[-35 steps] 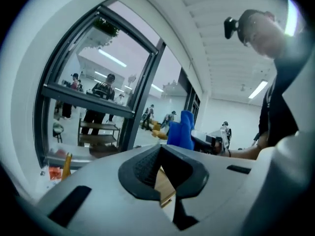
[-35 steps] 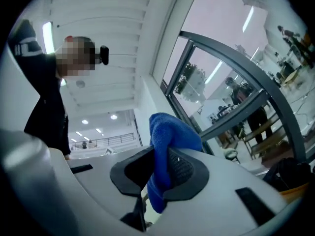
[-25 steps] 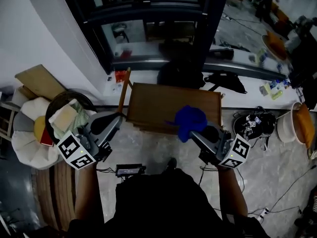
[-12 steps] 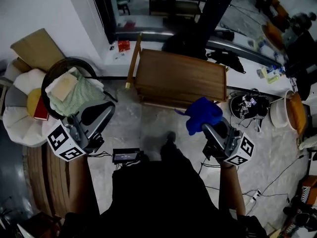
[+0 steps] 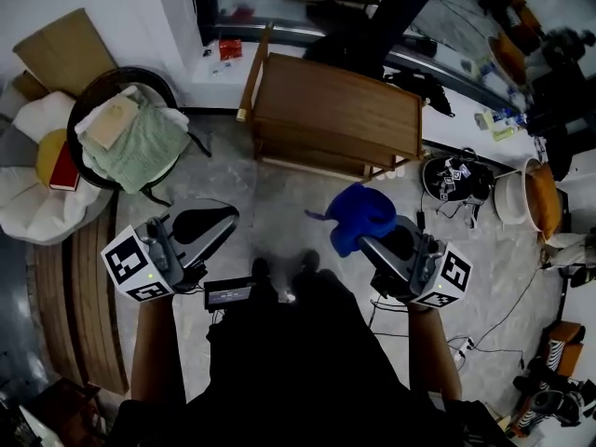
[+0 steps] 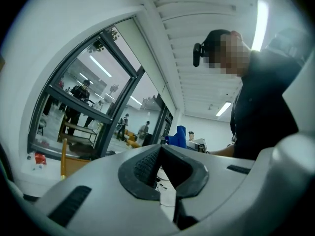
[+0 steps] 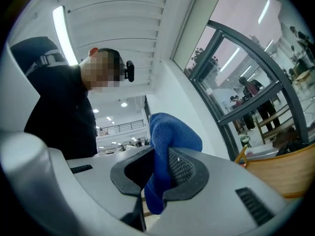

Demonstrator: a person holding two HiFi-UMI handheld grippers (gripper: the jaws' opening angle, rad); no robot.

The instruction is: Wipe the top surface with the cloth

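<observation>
**A:** Your right tool (image 5: 374, 242) is clamped on the blue cloth (image 5: 358, 214). The cloth is bunched above the tips, with a tail hanging between the jaws. You are holding it over the floor, short of the wooden table (image 5: 335, 110).

**B:** Your left tool (image 5: 230, 216) has its jaws together with nothing in them. It is out over the floor on your left, well apart from the table.

**A:** I'd say the reach to the table is the step in hand. To do it well, bring the bunched part of the cloth down flat on the top, not the tool tips. Press lightly and sweep along the grain from one end to the other. The top looks bare, so you can probably run full strokes.

**B:** Watch the hanging tail, since it could drag over the near edge.

**A:** Both your forearms reach forward from your body at about the same height. Each tool points ahead toward the table, with its marker cube nearest you.
</observation>
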